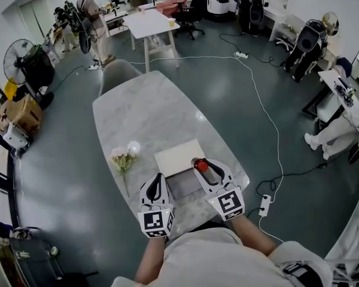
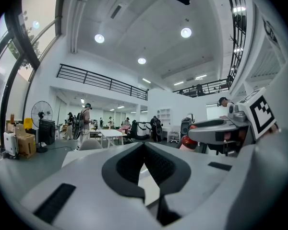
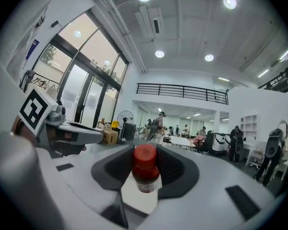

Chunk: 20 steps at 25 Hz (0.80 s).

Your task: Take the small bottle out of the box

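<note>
A small bottle (image 1: 200, 165) with a red cap is held in my right gripper (image 1: 204, 162), just above the right side of the open box (image 1: 183, 187) near the table's front edge. The box's white lid (image 1: 178, 155) lies flat behind it. In the right gripper view the bottle (image 3: 145, 176) stands upright between the dark pads (image 3: 178, 169), which press on it. My left gripper (image 1: 158, 178) rests at the box's left side. Its jaws meet with nothing between them in the left gripper view (image 2: 144, 150), where the bottle (image 2: 186, 141) shows at the right.
The marble table (image 1: 149, 118) runs away from me. A small bunch of flowers (image 1: 122, 158) with a white ball (image 1: 133, 147) lies left of the box. A grey chair (image 1: 116, 73) stands at the far end. A power strip (image 1: 264, 205) and cable lie on the floor at the right.
</note>
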Each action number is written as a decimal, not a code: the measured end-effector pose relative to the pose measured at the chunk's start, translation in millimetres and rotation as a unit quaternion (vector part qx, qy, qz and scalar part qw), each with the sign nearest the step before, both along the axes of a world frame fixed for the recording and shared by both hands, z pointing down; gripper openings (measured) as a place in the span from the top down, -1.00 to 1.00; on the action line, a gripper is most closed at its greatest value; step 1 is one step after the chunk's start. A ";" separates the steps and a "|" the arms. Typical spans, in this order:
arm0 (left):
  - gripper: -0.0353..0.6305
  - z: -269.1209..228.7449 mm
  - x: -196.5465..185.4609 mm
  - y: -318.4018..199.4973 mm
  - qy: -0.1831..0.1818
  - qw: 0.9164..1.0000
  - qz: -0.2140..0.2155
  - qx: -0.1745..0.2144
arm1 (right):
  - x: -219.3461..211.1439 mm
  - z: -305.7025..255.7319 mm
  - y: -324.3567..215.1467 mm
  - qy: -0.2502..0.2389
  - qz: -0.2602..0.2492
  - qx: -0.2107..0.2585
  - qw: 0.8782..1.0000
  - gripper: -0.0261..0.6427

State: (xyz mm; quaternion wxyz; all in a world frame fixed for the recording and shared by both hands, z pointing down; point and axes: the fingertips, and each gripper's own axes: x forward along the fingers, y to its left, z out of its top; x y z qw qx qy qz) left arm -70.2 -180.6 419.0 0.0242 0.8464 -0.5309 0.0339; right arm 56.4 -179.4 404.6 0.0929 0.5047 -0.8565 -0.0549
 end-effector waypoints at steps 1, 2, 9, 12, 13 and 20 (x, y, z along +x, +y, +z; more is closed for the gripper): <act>0.82 -1.0 0.0 0.5 0.001 1.000 0.001 0.001 | -0.7 -0.2 0.4 0.003 -0.001 0.001 1.000 0.46; 0.82 -2.1 0.5 0.9 0.001 1.000 0.003 0.001 | -1.0 -0.8 0.8 0.004 -0.001 0.001 1.000 0.46; 0.82 -2.4 5.7 3.9 0.003 1.000 0.010 0.002 | 3.4 -5.0 4.7 -0.005 0.008 0.001 1.000 0.46; 0.82 -1.7 8.2 4.8 0.004 1.000 0.012 0.001 | 4.7 -4.7 6.4 -0.006 0.008 0.000 1.000 0.46; 0.82 -1.3 8.8 5.2 0.004 1.000 0.012 0.001 | 4.9 -4.5 7.0 -0.010 0.009 -0.002 1.000 0.46; 0.82 1.6 7.1 6.2 0.002 1.000 0.012 0.000 | 3.6 -2.0 7.0 -0.022 0.009 -0.006 1.000 0.46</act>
